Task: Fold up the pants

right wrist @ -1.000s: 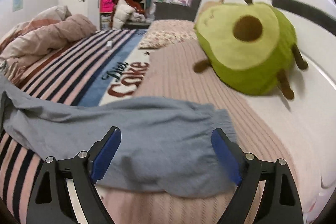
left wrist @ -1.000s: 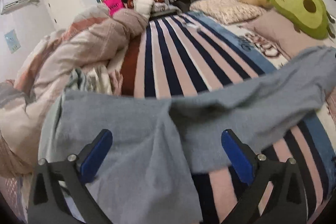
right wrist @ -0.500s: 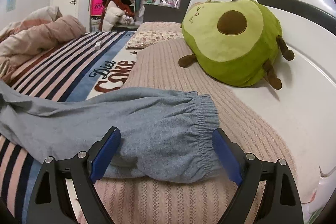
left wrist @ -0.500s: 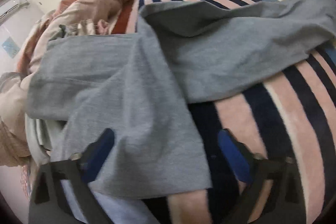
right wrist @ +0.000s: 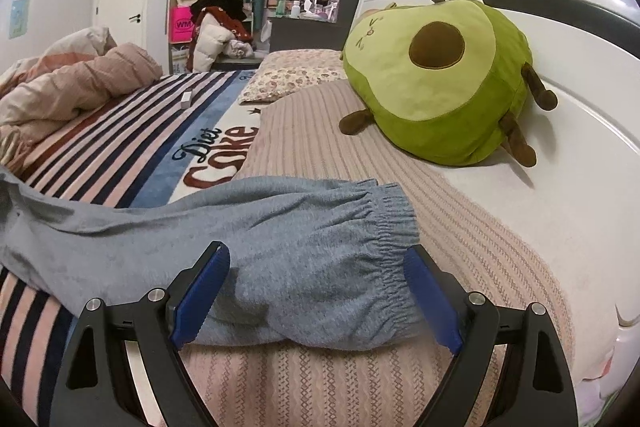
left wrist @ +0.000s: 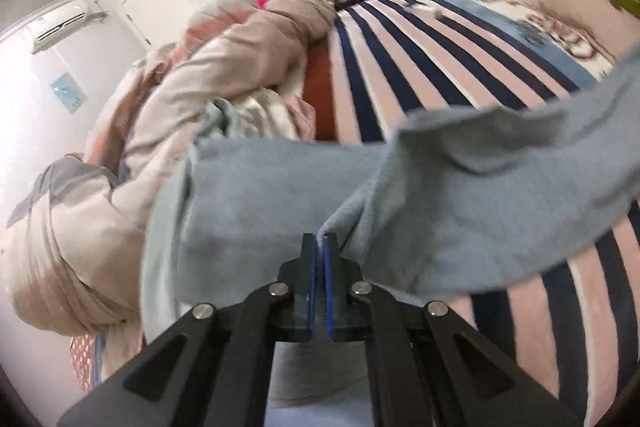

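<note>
Left gripper (left wrist: pixel 319 241): blue pads pressed together, clamped on a pinched fold of the soft grey-blue knit pants (left wrist: pixel 440 211), fabric rising out of the tips toward 12 o'clock. Right gripper (right wrist: pixel 316 291): blue pads set wide apart, straddling the gathered elastic waistband end of the same pants (right wrist: pixel 304 259), cloth lying between the pads; contact with either pad not clear.

Seen from the left wrist only: the pant legs spreading toward 9 and 3 o'clock over the navy-and-pink striped fleece blanket (left wrist: pixel 400 67), and a rumpled pink-and-white duvet (left wrist: pixel 224 67) heaped from 9 to 11 o'clock, touching the cloth's left end. Seen from the right wrist only: the elastic band lying on a pink ribbed knit throw (right wrist: pixel 360 155), the large green avocado plush toy (right wrist: pixel 436 79) at 1 o'clock, and the white padded headboard (right wrist: pixel 560 39) behind it.

Open striped blanket toward 12 o'clock in the left view; bare pink throw at 6 o'clock and between waistband and plush in the right view. Plush well apart from the pants.
</note>
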The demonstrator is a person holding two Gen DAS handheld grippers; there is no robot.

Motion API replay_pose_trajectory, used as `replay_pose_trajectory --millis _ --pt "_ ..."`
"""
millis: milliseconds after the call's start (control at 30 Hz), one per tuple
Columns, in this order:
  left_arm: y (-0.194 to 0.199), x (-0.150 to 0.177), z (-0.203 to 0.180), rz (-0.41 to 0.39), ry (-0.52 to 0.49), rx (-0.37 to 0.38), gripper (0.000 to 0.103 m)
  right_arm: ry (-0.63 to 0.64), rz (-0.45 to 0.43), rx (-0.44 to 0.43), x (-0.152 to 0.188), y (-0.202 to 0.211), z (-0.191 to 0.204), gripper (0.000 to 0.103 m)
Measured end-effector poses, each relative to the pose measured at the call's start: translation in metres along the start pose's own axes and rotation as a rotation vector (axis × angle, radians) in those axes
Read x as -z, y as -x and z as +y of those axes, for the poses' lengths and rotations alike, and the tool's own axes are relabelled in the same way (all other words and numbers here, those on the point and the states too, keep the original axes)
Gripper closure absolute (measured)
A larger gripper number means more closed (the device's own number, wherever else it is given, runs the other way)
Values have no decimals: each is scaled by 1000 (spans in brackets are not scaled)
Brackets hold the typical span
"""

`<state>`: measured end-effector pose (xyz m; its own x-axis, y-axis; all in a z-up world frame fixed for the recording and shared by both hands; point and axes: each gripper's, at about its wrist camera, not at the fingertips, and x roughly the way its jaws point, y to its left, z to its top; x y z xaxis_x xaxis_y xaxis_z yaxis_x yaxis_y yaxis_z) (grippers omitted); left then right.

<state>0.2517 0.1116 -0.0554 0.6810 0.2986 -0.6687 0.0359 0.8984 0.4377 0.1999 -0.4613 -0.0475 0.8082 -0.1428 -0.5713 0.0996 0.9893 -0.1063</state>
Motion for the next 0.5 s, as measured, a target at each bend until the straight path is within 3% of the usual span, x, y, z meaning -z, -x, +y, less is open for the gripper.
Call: replay_pose_trajectory --millis 133,367,433,467,500 --pt "-8 -14 9 0 -26 -31 102 -2 3 -1 0 0 3 16" --pt "-38 -41 35 -12 52 -65 95 27 29 40 1 -6 11 16" --pt "-43 -43 49 -45 111 -138 81 45 37 64 0 -10 14 16" --pt "-43 -45 55 -65 131 -167 56 53 41 73 -1 -12 15 16" --pt "-42 -46 62 -85 153 -179 44 63 45 84 -1 -13 17 16"
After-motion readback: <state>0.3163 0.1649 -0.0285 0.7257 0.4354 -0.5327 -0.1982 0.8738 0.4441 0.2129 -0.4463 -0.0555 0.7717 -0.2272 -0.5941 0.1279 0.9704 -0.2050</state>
